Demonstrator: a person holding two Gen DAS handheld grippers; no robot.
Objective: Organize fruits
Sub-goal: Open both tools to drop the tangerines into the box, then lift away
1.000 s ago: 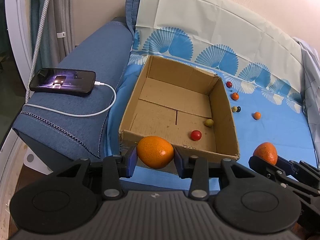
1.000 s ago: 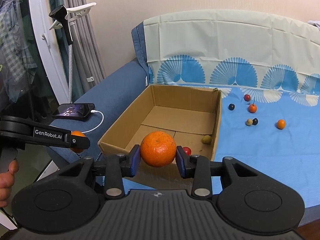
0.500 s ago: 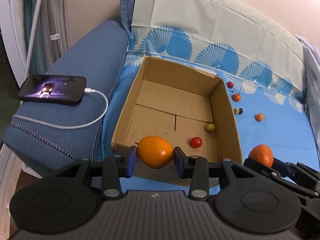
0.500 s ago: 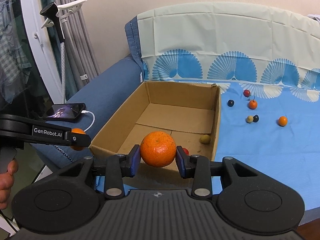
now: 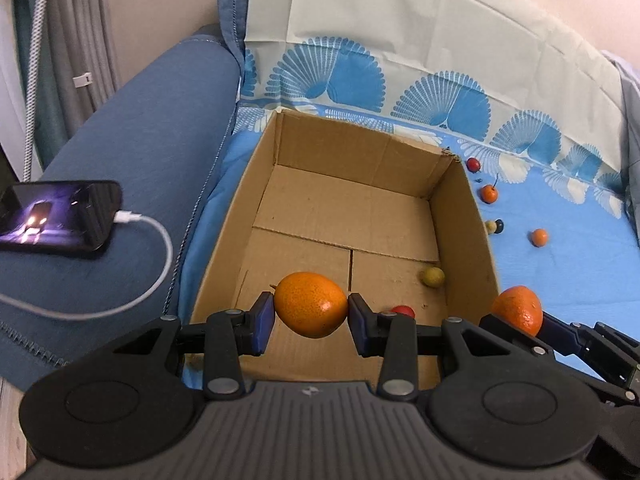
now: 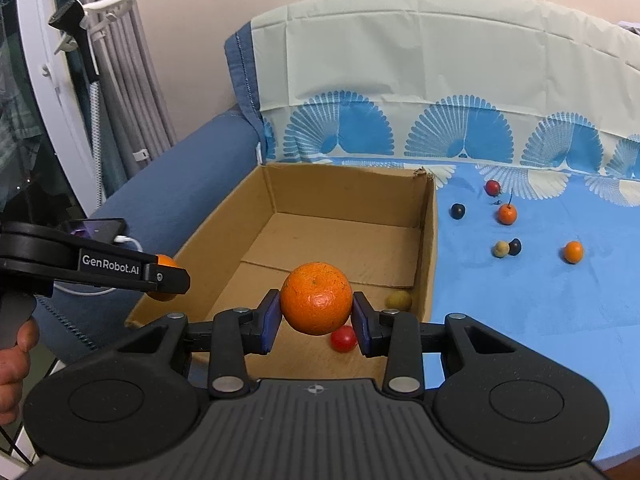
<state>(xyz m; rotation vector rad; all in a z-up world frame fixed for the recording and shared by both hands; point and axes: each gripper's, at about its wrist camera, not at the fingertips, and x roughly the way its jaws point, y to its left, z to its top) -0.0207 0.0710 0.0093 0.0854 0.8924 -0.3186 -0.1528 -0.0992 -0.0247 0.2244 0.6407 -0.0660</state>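
Orange mandarin (image 5: 311,304) pinched between the fingers (image 5: 262,327) (above the box (image 5: 466,216)).

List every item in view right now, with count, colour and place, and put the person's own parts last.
cardboard box: one, brown, open, on the blue cloth
oranges: two, orange, one in the left tongs, one in the right tongs
red fruit: one, on the box floor
yellow-green fruit: one, on the box floor by the right wall
loose small fruits: six on the cloth right of the box: one red, two orange, two dark, one beige
phone: one, black, screen lit, on the blue armrest
cable: one, white, plugged into the phone
left tongs: black, blue pads
right tongs: black, blue pads
hand: one, on the left tongs' handle
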